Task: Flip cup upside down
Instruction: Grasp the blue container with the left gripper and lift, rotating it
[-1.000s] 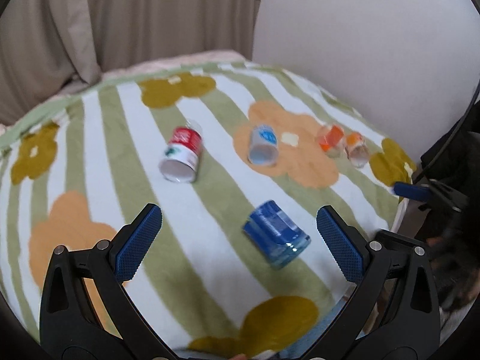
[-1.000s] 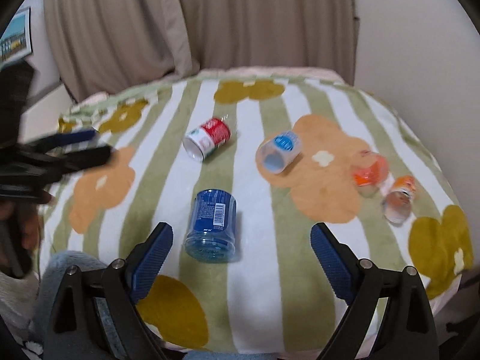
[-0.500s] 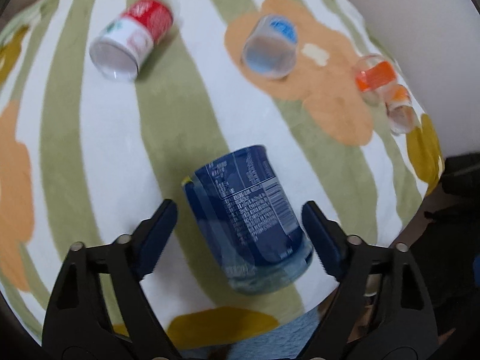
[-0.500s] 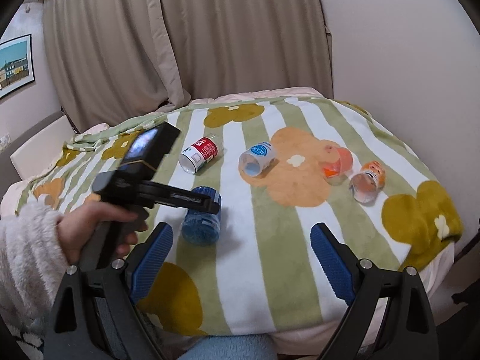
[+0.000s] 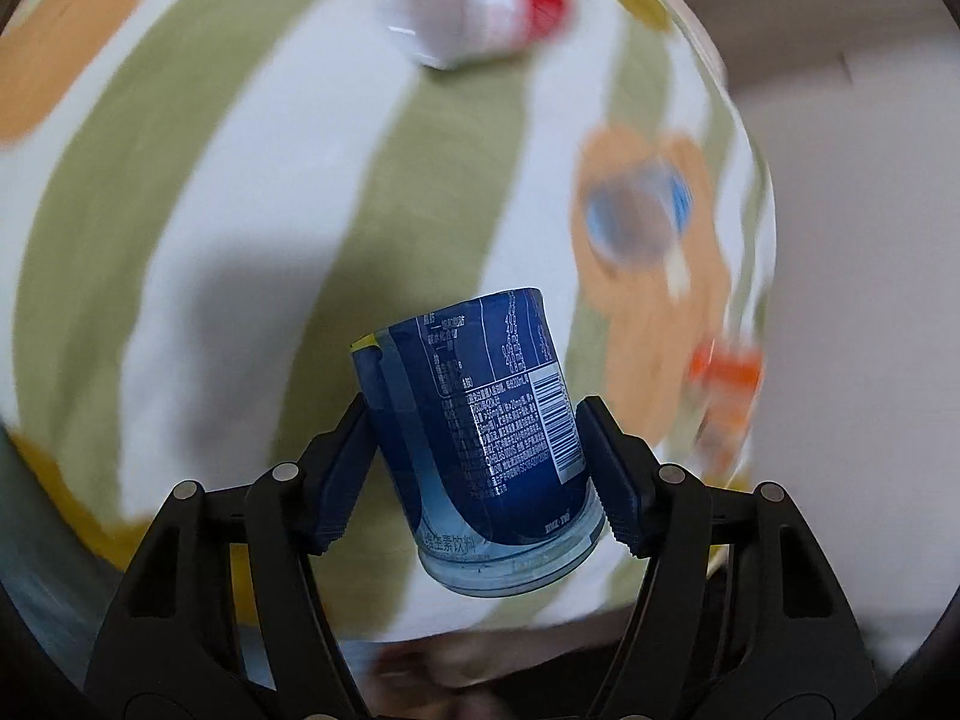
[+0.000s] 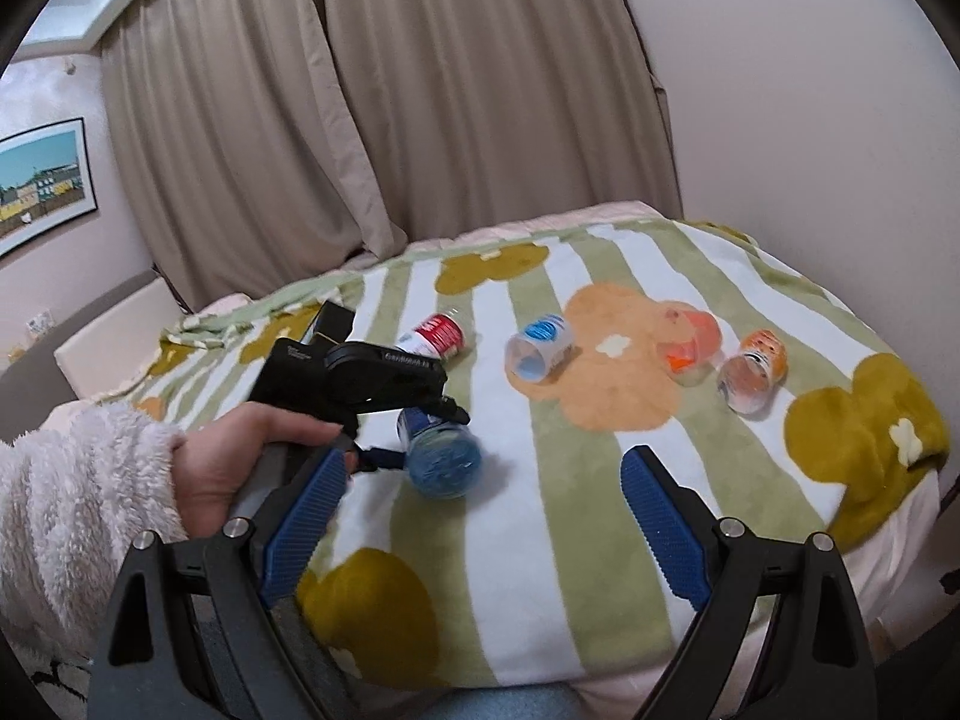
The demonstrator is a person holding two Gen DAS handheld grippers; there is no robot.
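Note:
My left gripper (image 5: 474, 468) is shut on the blue cup (image 5: 480, 432), its blue pads pressed on both sides near the open rim. The cup is held just above the striped blanket (image 5: 270, 180), with its base pointing away from me. In the right wrist view the same blue cup (image 6: 441, 459) hangs in the left gripper (image 6: 414, 426) with its mouth toward the camera. My right gripper (image 6: 480, 528) is open and empty, hovering above the blanket's near edge.
On the blanket lie a red-and-white cup (image 6: 433, 333), a clear cup with a blue label (image 6: 537, 348), an orange cup (image 6: 690, 342) and a small orange-topped cup (image 6: 753, 369). Curtains and a wall stand behind the bed.
My left gripper has closed on the blue cup and lifted it off the blanket, swinging left. The right gripper has pulled back and stays open.

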